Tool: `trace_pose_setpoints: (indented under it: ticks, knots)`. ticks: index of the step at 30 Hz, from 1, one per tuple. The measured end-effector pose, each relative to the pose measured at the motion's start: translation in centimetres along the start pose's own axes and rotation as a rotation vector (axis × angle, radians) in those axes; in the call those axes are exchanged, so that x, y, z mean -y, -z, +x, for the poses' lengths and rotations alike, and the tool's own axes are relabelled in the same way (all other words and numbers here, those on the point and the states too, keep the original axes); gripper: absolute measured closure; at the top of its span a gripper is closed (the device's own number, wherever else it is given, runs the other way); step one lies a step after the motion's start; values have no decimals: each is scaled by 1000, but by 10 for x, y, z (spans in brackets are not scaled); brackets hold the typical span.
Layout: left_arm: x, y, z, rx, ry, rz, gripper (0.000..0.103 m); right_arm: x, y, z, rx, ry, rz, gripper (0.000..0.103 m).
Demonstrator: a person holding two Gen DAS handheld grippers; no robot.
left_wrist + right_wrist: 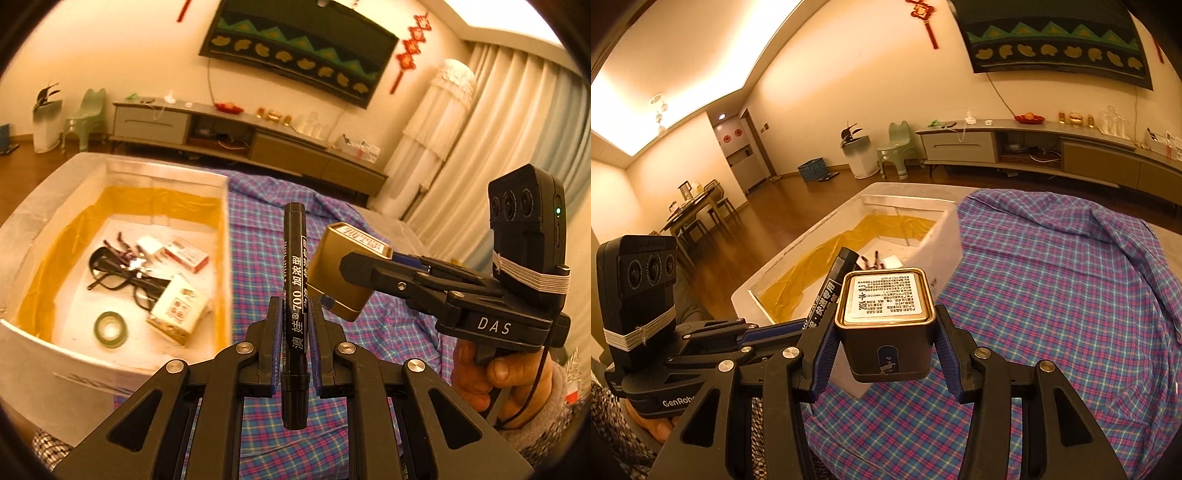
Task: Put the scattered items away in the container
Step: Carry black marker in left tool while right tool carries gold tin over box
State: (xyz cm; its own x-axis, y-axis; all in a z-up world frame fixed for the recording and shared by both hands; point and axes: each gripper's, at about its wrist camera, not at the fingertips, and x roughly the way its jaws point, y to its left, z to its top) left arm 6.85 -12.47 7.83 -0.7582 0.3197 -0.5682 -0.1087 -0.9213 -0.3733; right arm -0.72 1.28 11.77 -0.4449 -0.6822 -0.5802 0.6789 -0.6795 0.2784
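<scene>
With both tools loaded, I read this as the carry toward the white foam box lined with yellow plastic (pixel 114 177), which lies to the left of both grippers and a little farther off. My left gripper (pixel 293 332) is pinched tight on a slim black marker pen with white lettering (pixel 294 280), its long axis running straight out along the fingers, cap end far. My right gripper (pixel 886 350) clamps a squat gold square tin with a white printed label (pixel 886 317) by its two side walls. Of the two, the left hand looks nearer the box (glasses, small cartons and a green tape roll already lie inside), over the blue and pink plaid cloth (pixel 1052 295).
</scene>
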Motion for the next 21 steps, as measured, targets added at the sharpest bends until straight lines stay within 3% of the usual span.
trace_pose_setpoints:
  ticks: [10, 21]
  knots:
    - [-50, -11, -18, 52, -46, -58, 90, -27, -21, 28, -25, -25, -59, 53]
    - [-95, -21, -16, 56, -89, -78, 90, -48, -44, 70, -70, -43, -114, 53]
